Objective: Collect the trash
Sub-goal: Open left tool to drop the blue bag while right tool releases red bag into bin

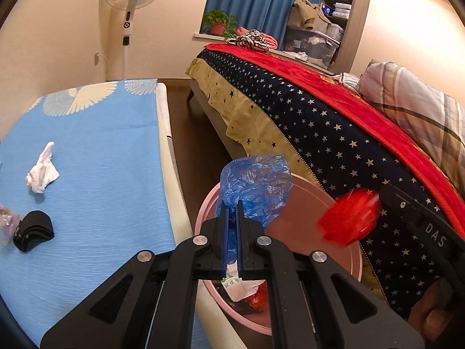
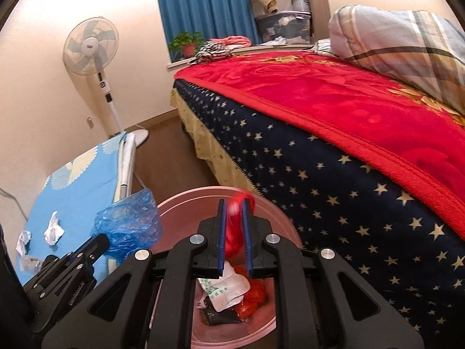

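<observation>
My left gripper (image 1: 232,203) is shut on a crumpled blue plastic bag (image 1: 255,186) and holds it over the left rim of a pink bin (image 1: 334,203). My right gripper (image 2: 234,203) is over the same pink bin (image 2: 180,200), with a red plastic bag (image 2: 232,232) filling the narrow gap between its pads; the bag looks blurred. A white printed wrapper (image 2: 229,288), red plastic (image 2: 255,293) and a dark packet (image 2: 218,315) lie in the bin. On the blue table (image 1: 101,160) lie a crumpled tissue (image 1: 42,171), a black strap (image 1: 33,229) and a clear wrapper (image 1: 5,226).
The bin stands on the brown floor (image 1: 197,145) in the narrow aisle between the blue table and a bed (image 2: 334,180) with a star-patterned cover and a red blanket (image 2: 319,96). A standing fan (image 2: 91,49) is by the far wall. A checked pillow (image 2: 407,43) lies on the bed.
</observation>
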Demonstrator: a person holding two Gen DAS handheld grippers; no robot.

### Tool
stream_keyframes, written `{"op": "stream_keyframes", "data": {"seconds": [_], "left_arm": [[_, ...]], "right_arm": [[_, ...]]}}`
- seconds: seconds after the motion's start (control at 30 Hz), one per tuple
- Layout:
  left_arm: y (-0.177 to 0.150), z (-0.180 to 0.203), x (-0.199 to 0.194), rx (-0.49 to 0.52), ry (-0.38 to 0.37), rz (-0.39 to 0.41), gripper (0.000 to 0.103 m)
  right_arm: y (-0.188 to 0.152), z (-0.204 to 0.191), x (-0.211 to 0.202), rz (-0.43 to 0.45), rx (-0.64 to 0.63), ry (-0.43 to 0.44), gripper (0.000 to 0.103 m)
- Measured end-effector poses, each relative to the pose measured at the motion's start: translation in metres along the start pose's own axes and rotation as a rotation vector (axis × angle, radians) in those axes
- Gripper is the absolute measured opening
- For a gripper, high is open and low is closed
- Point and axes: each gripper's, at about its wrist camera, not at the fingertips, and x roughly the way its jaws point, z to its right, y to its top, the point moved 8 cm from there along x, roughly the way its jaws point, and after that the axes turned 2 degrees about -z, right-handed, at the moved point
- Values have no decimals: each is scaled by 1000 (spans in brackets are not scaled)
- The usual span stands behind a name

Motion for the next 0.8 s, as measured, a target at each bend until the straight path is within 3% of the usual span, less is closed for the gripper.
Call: {"op": "stream_keyframes", "data": {"seconds": [0.07, 0.1, 0.13, 0.17, 0.2, 0.47, 0.63, 0.8], "left_arm": [[0, -2, 0, -4, -3, -5, 8], [0, -3, 1, -5, 1, -12, 23], [0, -4, 1, -5, 9, -15, 46], [0, -6, -2, -6, 24, -10, 53], [0, -7, -3, -8, 25, -8, 55], [4, -20, -28, -25, 40, 32, 55], [6, -35, -46, -38, 54, 54, 33], [7, -55, -67, -51, 90, 85, 27]], "right_arm": [[0, 2, 0, -3, 10, -4, 13], [0, 3, 0, -5, 14, -9, 23], [-1, 4, -1, -7, 18, -18, 44], [-1, 6, -2, -4, 24, -32, 58], [-1, 8, -3, -1, 29, -40, 60], [-2, 2, -15, 5, 20, -19, 60], [-3, -9, -24, 11, 23, 10, 58], [-8, -38, -31, 5, -10, 75, 47]]}}
